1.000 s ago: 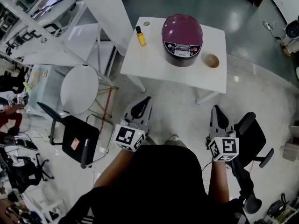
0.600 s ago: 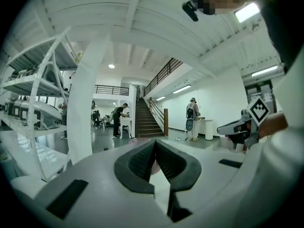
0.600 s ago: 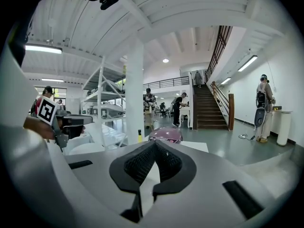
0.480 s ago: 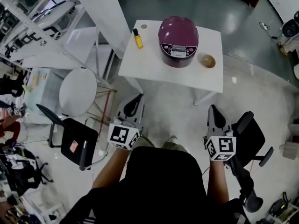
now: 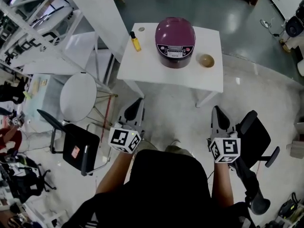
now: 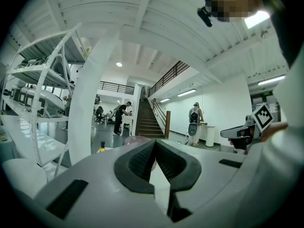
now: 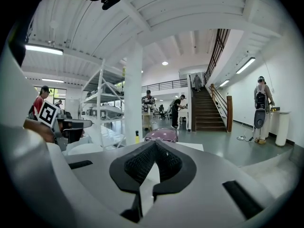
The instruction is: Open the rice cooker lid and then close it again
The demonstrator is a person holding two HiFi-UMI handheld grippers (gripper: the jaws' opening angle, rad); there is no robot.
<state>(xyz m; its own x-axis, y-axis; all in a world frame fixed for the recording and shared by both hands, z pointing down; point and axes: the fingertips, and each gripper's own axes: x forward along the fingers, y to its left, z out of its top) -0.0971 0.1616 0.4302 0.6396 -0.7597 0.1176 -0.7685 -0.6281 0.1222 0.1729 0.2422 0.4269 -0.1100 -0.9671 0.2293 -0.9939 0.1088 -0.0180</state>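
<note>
A white table (image 5: 142, 65) sits at upper centre of the head view, bearing the maroon rice cooker (image 5: 175, 34), its lid apparently down. Below, well apart from it, the left gripper (image 5: 137, 103) and right gripper (image 5: 217, 112) are closed, empty. A small bowl (image 5: 205, 60) and a yellow bottle (image 5: 135, 41) flank the cooker.

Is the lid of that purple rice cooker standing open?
No, in the head view the lid lies shut on the rice cooker, which stands on the white table.
</note>
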